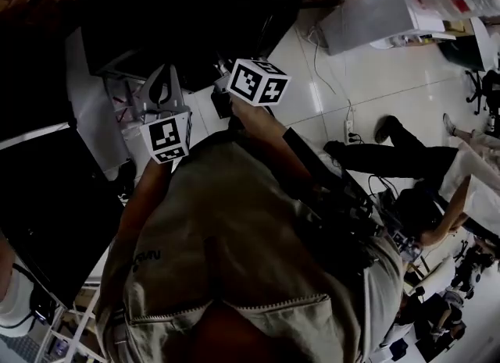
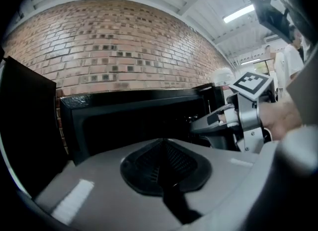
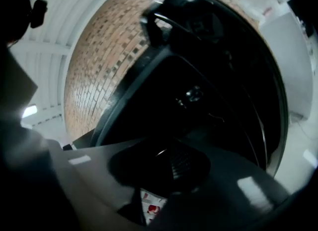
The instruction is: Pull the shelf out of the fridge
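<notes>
— Two grippers are up in front of the fridge (image 2: 134, 120). How does the left gripper (image 2: 161, 168) stand?
— Clenched on nothing. Its black pads (image 2: 141, 168) meet along a seam. Beyond them is the fridge's dark open front, under a brick wall (image 2: 114, 41).
— And the right gripper (image 3: 169, 168)?
— Closed as well, and empty. It is tilted and points into the fridge's black interior. In the left gripper view it sits to the right, near the opening, with a hand (image 2: 280, 118) behind its marker cube (image 2: 251, 83). I cannot tell whether it touches the fridge.
— Where is the shelf?
— No view shows it clearly. The interior is too dark to pick it out.
— What does the head view give?
— Mostly the person's beige shirt (image 1: 234, 229), with both grippers held beyond it. The fridge is a dark mass at the far left. A pale tiled floor (image 1: 375, 80) lies to the right, and another person (image 1: 422, 174) sits on it.
</notes>
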A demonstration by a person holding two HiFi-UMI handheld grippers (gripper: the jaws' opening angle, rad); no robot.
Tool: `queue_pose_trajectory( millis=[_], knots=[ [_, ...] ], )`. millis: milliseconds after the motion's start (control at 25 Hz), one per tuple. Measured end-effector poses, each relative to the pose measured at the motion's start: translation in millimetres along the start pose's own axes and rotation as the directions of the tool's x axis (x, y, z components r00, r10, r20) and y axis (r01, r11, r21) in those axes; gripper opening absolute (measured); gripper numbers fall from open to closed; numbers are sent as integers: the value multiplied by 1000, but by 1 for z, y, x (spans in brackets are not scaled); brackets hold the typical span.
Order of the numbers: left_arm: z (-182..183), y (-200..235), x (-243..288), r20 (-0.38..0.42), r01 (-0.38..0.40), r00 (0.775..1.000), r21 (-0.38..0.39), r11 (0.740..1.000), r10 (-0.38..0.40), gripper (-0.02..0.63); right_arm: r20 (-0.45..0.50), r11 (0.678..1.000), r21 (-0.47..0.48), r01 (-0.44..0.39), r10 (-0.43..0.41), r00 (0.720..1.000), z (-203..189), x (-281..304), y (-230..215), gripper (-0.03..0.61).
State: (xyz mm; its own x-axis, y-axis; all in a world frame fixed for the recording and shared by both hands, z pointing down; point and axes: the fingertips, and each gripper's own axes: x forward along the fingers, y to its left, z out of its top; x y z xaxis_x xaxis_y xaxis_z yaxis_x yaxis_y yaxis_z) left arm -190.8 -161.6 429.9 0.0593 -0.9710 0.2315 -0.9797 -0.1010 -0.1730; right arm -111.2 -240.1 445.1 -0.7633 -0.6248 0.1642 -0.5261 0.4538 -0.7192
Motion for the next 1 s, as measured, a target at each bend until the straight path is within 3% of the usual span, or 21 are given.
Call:
queue_pose_trajectory(
  millis=[200, 400, 760, 1000],
  knots=[
    [-8, 4, 27, -71, 22, 997, 26, 999, -21, 6, -9, 968, 250, 10, -8, 1000, -10, 37, -38, 107],
    [-16, 9, 39, -116, 21, 993, 32, 999, -17, 6, 25, 916, 400, -12, 2, 1000, -13, 71, -59, 121],
    [-28, 29, 45, -170, 15, 985, 8, 1000, -13, 6, 127, 842, 533, -81, 14, 992, -4, 128, -63, 123],
    [-30, 34, 47, -185, -5, 983, 6, 1000, 6, 6, 165, 815, 570, -108, 15, 986, 5, 142, -64, 91]
  ],
)
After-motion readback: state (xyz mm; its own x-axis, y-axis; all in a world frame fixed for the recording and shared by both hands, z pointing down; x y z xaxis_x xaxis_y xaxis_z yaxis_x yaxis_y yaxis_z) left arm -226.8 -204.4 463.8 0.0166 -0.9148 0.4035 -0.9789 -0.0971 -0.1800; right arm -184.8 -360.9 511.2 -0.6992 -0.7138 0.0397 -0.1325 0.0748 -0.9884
